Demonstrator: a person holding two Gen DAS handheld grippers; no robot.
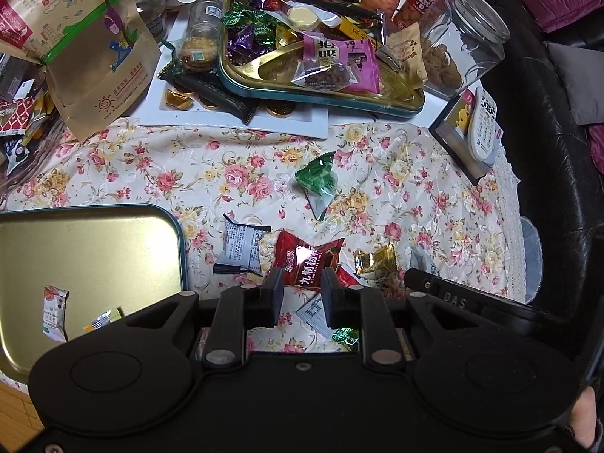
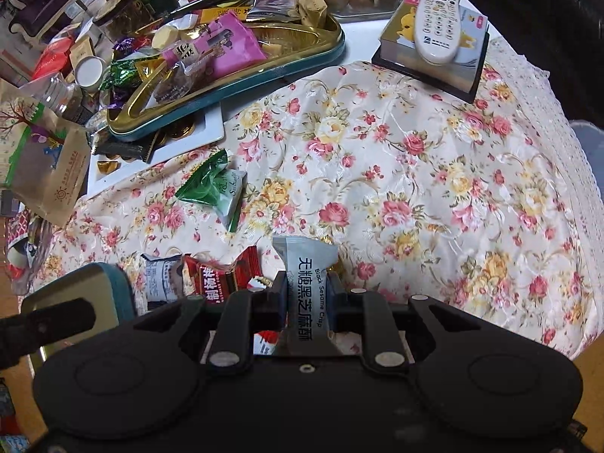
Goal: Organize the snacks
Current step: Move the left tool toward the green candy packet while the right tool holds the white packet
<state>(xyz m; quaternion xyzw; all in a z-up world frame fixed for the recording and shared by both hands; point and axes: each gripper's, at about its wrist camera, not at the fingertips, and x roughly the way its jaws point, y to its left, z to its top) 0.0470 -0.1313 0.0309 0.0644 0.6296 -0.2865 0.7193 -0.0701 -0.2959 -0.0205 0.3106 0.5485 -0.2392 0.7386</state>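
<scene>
- The fingers [image 2: 333, 287] of the right gripper [image 2: 306, 290] are clamped on a grey black-sesame crisp packet [image 2: 305, 275], which is gripped near its middle and stands upright between the pads, clear of the floral tablecloth [image 2: 434, 188].
- The left gripper [image 1: 302, 290] is held part-open with nothing between its fingers; it hangs over the loose pile, just above a red packet [image 1: 307, 260].
- Judged step in hand: the held packet is to be carried to the gold tin [image 1: 94, 260] at the left and dropped there.
- For a clean carry, the clamp is best kept firm until the packet is fully above the tin's floor — release over the teal rim risks a packet that slides back onto the cloth.
- The loose snacks below should be cleared on the way across: the red packet, a white printed packet [image 1: 241, 247], a gold-wrapped sweet [image 1: 373, 260] and, farther off, a green packet [image 1: 319, 183].
- Gold tin: nearly bare — one small white-and-orange packet [image 1: 54, 313] and one small foil-ended sweet [image 1: 102, 321] lie in it.
- Divided gold tray [image 1: 321, 92] at the far side: heaped with purple and green foil sweets, a pink packet [image 1: 339, 58] and a small round sealed cup.
- Clear glass jar [image 1: 464, 45] beside the tray: lying tilted, open-mouthed, with pale brown nuts or biscuits inside; which of the two cannot be told.
</scene>
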